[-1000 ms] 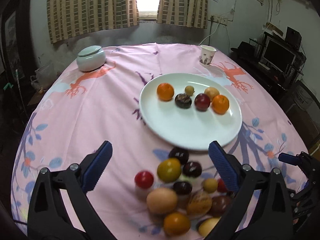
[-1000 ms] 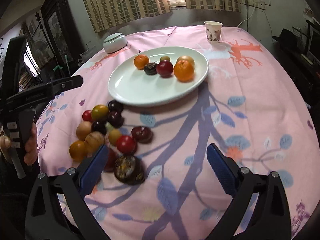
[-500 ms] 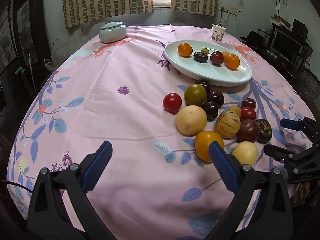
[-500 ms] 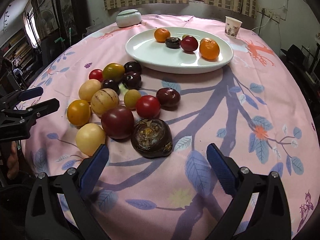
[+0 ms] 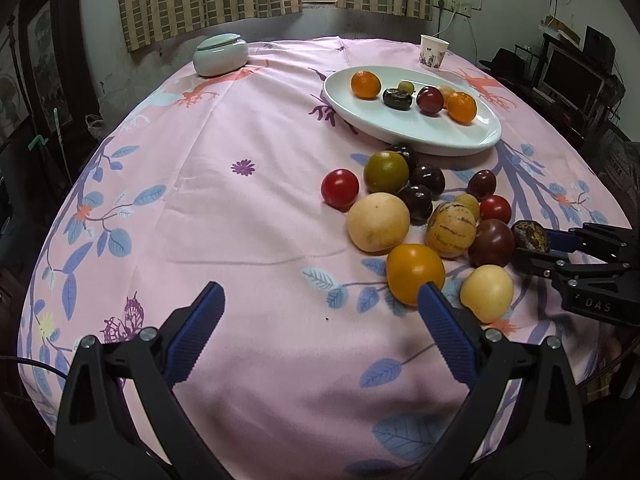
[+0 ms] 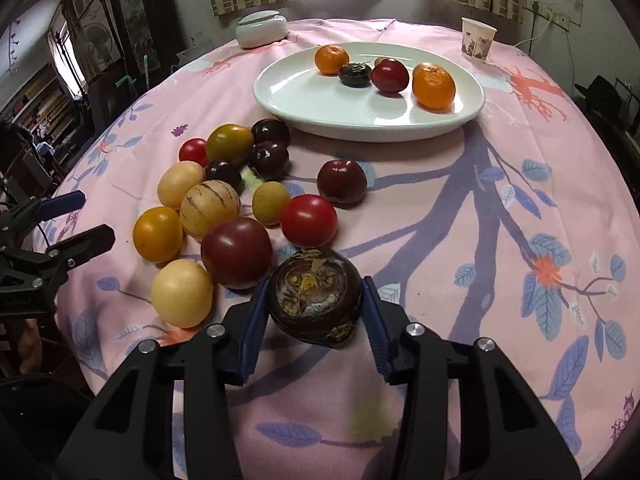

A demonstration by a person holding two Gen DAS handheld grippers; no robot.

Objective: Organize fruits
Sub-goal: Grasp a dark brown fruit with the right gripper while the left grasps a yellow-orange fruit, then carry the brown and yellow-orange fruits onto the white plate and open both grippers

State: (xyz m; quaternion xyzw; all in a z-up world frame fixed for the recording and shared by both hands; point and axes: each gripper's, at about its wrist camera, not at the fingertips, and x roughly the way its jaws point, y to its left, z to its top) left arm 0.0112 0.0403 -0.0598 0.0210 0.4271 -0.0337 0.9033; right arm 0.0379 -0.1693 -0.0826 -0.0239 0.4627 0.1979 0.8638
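Observation:
A white plate (image 5: 400, 128) (image 6: 304, 108) holds two oranges, a red fruit, a dark fruit and small yellow ones. Several loose fruits lie in a cluster (image 5: 416, 216) (image 6: 224, 208) on the pink cloth in front of it. My right gripper (image 6: 316, 300) is shut on a dark brown mangosteen (image 6: 316, 296), at the cluster's near edge; it also shows in the left wrist view (image 5: 530, 236). My left gripper (image 5: 320, 320) is open and empty, low over the cloth, its right finger (image 5: 444, 332) just in front of an orange-yellow fruit (image 5: 414, 272).
A pale green lidded jar (image 5: 220, 54) (image 6: 262, 30) and a paper cup (image 5: 434, 51) (image 6: 478, 40) stand at the table's far side. Dark furniture and a monitor (image 5: 568, 76) stand to the right of the table. The round table's edge drops off close to both grippers.
My right gripper moved forward and closed on the dark mangosteen. My left gripper drew back and lower toward the table's near edge, staying open.

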